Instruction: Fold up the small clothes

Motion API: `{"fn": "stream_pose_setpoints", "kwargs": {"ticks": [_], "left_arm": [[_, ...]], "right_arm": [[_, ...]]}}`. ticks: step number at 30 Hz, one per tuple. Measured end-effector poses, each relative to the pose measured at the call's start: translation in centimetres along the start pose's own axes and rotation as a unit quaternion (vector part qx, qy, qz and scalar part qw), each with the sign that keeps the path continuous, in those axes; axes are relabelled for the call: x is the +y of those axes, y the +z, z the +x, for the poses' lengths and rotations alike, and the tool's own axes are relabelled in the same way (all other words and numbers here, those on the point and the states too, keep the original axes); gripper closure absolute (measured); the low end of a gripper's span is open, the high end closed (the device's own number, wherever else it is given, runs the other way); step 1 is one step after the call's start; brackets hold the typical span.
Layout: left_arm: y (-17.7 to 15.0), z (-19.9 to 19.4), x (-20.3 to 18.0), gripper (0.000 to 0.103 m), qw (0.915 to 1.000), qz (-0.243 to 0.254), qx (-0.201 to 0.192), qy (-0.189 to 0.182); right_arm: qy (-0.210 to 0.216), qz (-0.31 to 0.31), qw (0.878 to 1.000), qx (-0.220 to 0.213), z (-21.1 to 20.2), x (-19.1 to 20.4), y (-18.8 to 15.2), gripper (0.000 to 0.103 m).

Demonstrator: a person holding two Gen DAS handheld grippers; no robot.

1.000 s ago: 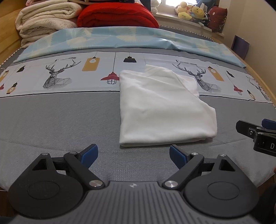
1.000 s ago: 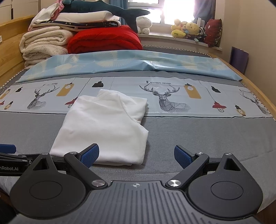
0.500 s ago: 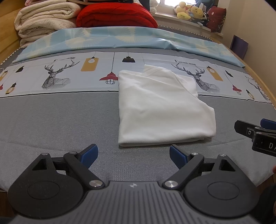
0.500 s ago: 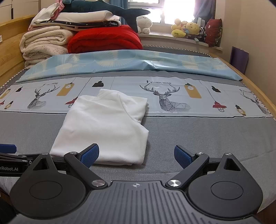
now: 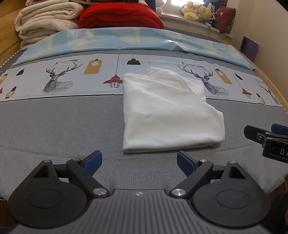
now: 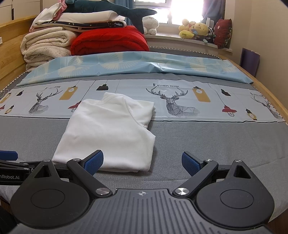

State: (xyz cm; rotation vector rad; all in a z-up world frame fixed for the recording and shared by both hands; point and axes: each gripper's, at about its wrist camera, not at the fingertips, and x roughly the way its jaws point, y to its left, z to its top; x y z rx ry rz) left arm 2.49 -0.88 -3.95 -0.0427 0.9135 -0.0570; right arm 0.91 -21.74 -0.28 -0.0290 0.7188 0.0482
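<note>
A bed fills both views, covered near the claws in plain grey cloth; further back runs a pale band printed with deer heads and hanging lamps, then a light blue sheet lying crumpled across the full width. A wooden frame edges the bed on the right, and a wooden board rises at the far left. At the head of the bed stand stacked cream blankets beside a red quilt, with folded bedding and a dark plush shark on top. Behind them a bright window has a sill lined with soft toys and a dark red cushion. A purple folder leans on the right wall.

The shirt, white and folded into a rough rectangle, lies flat in the middle of the bed, its far end on the printed band and its near edge on the grey. Grey cloth lies bare to its left and right, and a narrow strip separates it from the claws.

The left claw hovers just short of the shirt's near edge, spread wide and holding nothing. The right claw is likewise wide and empty, its left finger over the shirt's near right corner; whether it touches cannot be told.
</note>
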Motion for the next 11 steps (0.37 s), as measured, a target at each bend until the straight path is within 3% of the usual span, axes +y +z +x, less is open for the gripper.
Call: {"fn": "stream_pose_setpoints", "kwargs": {"ticks": [11], "left_arm": [[-0.11,0.05,0.16,0.010,1.0000,0.001,0.000,-0.001]], "right_arm": [[0.000,0.000,1.000,0.001,0.00,0.09,-0.07,0.009]]}}
